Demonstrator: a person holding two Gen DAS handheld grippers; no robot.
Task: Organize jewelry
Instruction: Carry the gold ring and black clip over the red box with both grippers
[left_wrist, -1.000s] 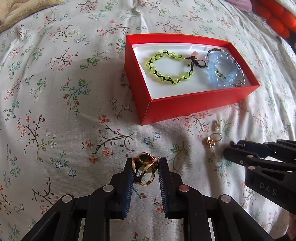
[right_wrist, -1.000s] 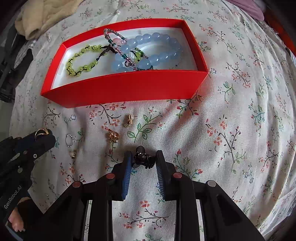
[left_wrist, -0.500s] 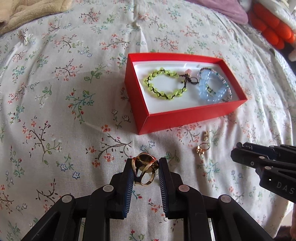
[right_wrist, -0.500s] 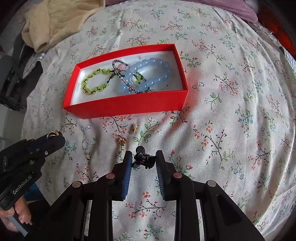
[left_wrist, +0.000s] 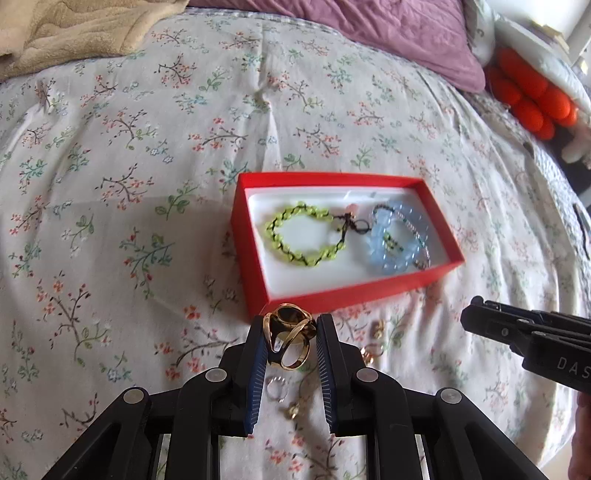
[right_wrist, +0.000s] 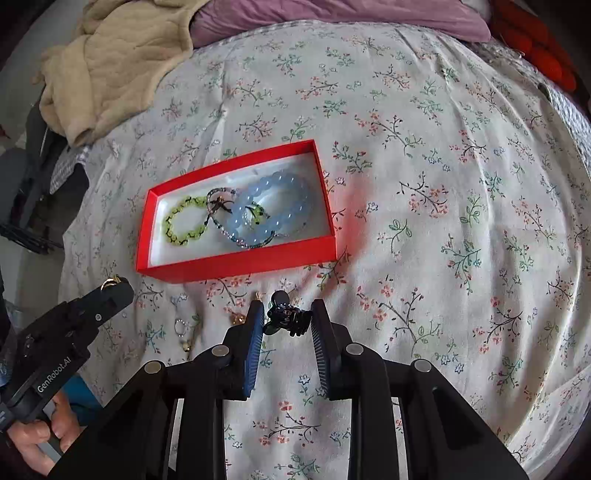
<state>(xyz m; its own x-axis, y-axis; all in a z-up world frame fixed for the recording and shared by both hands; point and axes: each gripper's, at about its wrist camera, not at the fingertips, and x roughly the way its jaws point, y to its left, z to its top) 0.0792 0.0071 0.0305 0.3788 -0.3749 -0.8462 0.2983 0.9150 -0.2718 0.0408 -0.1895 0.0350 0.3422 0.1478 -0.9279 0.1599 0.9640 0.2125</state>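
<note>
A red box (left_wrist: 354, 293) (right_wrist: 236, 264) with a white lining lies on the floral bedspread. It holds a green bead bracelet (left_wrist: 306, 236) (right_wrist: 184, 223), a blue bead bracelet (left_wrist: 397, 245) (right_wrist: 273, 210) and a thin beaded one. My left gripper (left_wrist: 290, 341) is shut on a gold ring (left_wrist: 290, 341), held above the cloth just before the box; it also shows in the right wrist view (right_wrist: 110, 291). My right gripper (right_wrist: 284, 319) is shut on a small black ornament (right_wrist: 286, 319), to the right of the left one; it shows in the left wrist view (left_wrist: 476, 317).
Small loose pieces lie on the cloth before the box: a silver ring (left_wrist: 277, 387) (right_wrist: 180, 326), gold earrings (left_wrist: 369, 352) (right_wrist: 238, 317) and a gold stud (left_wrist: 293, 410). A beige blanket (right_wrist: 110, 62) and a purple pillow (left_wrist: 388, 40) lie at the far side.
Both grippers have risen and drawn back from the bed with their pieces still held. The box now looks smaller and farther away.
</note>
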